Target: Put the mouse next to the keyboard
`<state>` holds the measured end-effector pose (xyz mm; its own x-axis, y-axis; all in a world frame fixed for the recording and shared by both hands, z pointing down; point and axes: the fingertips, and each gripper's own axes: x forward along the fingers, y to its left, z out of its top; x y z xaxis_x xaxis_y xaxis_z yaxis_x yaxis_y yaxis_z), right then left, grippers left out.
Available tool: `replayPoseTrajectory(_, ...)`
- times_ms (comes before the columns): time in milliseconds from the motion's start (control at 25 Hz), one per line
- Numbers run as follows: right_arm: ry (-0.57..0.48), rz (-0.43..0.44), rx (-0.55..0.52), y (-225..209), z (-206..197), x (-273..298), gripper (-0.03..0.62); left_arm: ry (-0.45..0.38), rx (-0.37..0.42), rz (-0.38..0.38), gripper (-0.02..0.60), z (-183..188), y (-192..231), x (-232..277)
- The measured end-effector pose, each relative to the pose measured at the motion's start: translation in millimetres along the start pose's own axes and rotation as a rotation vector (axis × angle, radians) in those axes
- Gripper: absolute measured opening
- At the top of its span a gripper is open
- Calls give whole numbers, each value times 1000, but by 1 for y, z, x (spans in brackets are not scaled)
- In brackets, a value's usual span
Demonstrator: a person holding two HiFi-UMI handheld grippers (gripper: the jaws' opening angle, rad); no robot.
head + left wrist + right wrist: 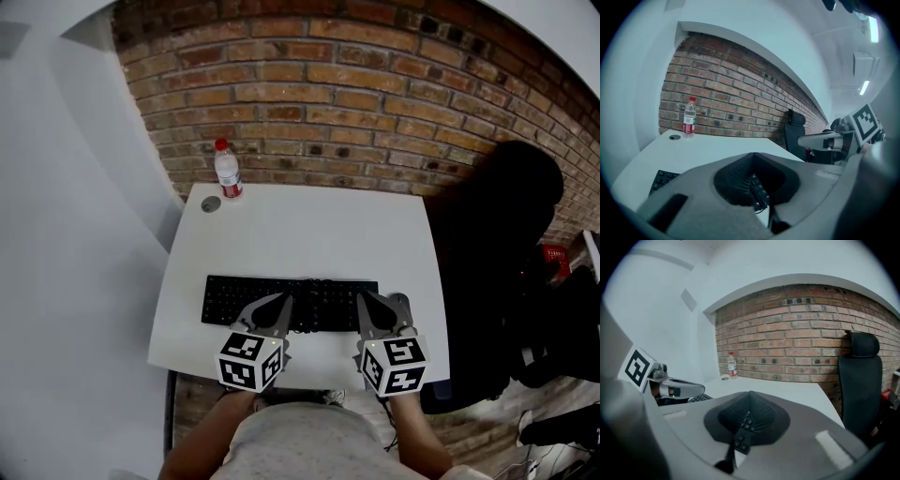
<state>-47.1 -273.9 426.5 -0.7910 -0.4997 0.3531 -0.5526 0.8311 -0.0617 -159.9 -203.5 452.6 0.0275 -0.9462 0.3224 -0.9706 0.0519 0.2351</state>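
A black keyboard [234, 300] lies across the near half of the white table [309, 234]. A small grey mouse [400, 303] rests on the table just off the keyboard's right end. My right gripper [365, 297] hovers over the keyboard's right part, just left of the mouse, with its jaws shut and nothing between them. My left gripper [284, 300] hangs over the middle of the keyboard, shut and empty too. In the left gripper view the jaws [752, 157] meet above the keys. The right gripper view shows its own jaws [750, 393] closed the same way.
A water bottle [228, 171] with a red cap stands at the table's far left corner beside a round cable grommet [210, 203]. A black office chair [497, 262] stands right of the table. A brick wall [356, 94] runs behind it.
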Motion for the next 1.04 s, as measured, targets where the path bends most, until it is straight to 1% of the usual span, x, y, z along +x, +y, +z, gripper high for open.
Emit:
replayPoseTrajectory(200, -24, 4, -26, 8, 5, -3, 6, -6, -6, 0, -8, 1, 2, -4)
replayPoseTrajectory(1040, -28, 20, 1, 11, -1, -1, 6, 4, -20, 7, -8, -4, 5, -1)
